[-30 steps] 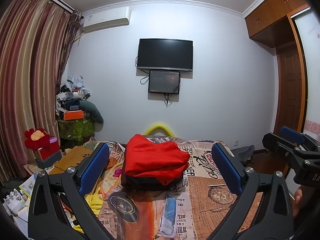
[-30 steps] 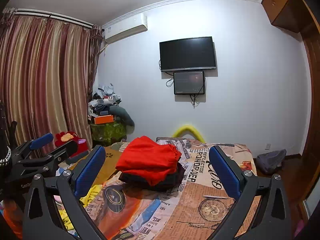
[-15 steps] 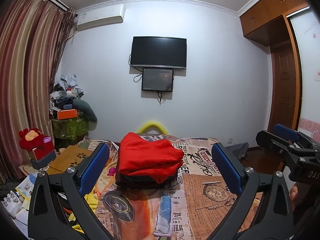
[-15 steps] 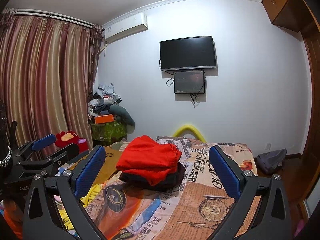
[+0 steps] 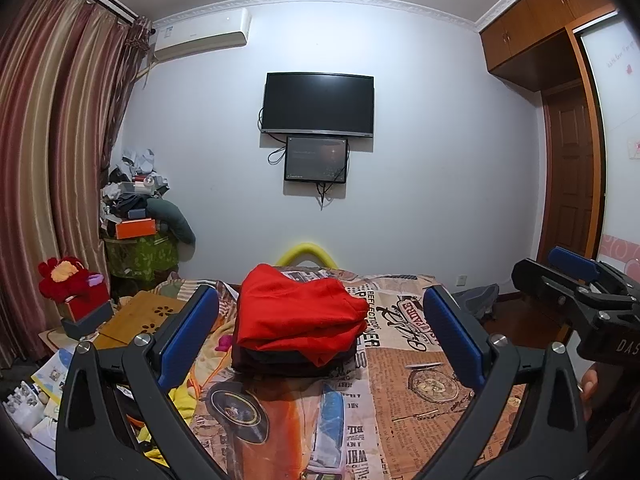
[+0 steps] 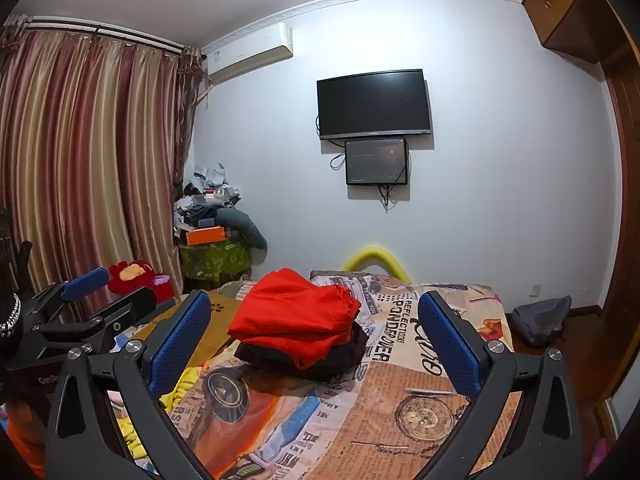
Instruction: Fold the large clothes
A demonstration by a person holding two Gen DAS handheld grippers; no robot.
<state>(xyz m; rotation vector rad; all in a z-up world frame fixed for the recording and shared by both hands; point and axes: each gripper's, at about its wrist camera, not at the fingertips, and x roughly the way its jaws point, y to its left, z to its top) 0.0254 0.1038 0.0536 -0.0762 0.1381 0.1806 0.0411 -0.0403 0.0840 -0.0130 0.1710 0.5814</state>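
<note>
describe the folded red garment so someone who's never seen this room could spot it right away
Find the bed with the newspaper-print cover, below the wall-mounted TV. In its middle sits a small clothes stack; the red garment is the top layer, bright red over a dark folded piece.

The left gripper (image 5: 320, 334) tilts upward and swings a little left, so the folded red garment (image 5: 298, 320) sits lower in its view.

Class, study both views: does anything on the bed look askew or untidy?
Yes. The red garment on the dark folded pile sits rumpled, a corner drooping over the front. Yellow cloth spills off the bed's left edge.
</note>
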